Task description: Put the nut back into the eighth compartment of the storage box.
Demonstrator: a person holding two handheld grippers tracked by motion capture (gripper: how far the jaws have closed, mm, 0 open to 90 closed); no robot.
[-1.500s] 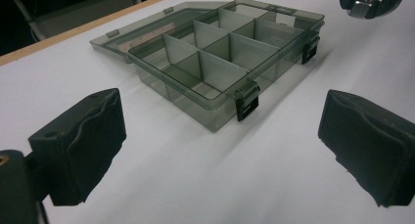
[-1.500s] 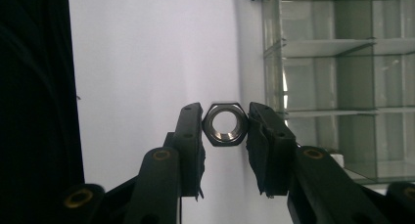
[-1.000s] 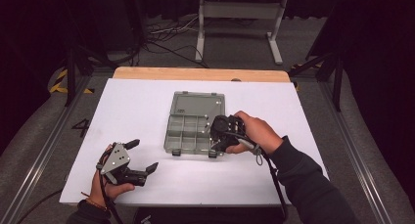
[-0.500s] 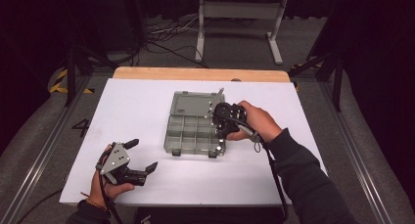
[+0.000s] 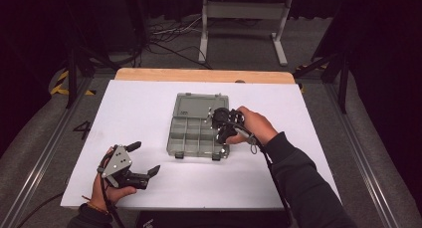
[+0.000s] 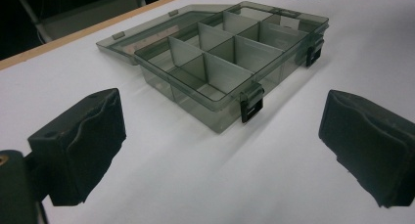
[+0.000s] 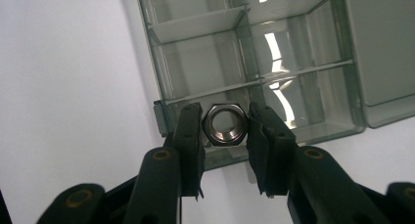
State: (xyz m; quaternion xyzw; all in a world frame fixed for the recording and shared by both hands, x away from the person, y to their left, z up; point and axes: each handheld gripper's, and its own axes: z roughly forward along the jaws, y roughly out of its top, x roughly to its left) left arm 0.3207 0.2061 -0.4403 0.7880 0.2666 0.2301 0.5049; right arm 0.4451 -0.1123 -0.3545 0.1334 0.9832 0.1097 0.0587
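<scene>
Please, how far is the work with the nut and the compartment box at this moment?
Done: the organizer box lies open on the table, and the right gripper is shut on a hex nut. In hand: the nut is above a compartment at the box's edge. Left: releasing it inside. The left gripper waits open.

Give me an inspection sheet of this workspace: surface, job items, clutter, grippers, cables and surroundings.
Surface: white table top with a bare wooden strip along the far edge.
Job's things: grey see-through compartment box, lid lying open and flat behind it, two black latches at the front; the compartments in sight look empty. A metal hex nut is held over the box.
Clutter: nothing seen.
Grippers: right gripper shut on the hex nut, over the box's right side; left gripper open, holding nothing, low over the table's near left part.
Cables: a cable runs from the right gripper along the sleeve; loose cables lie on the floor behind the table.
Surroundings: dark room, grey floor, white metal stand behind.
</scene>
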